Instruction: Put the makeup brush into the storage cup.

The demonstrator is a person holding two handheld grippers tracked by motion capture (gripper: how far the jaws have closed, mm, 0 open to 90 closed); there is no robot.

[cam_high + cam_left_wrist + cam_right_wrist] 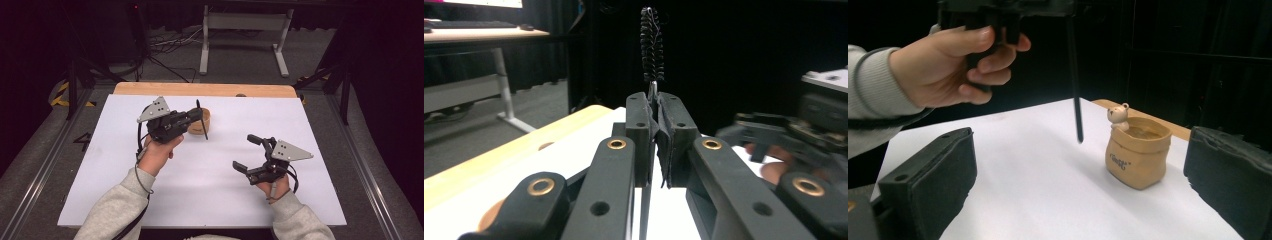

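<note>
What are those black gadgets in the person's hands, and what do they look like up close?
They are hand-held grippers. The left gripper and right gripper are black, each topped by a grey three-cornered plate drilled with small holes. Brass-coloured rivets join the linkage behind the padded black fingers. A black cable trails from each. The person wears light grey sleeves.

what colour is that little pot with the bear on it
Tan, sack-shaped pot with a cream bear; right gripper view.

Dark curtains (390, 45), grey floor (240, 55), white desk frame (245, 22)
</note>
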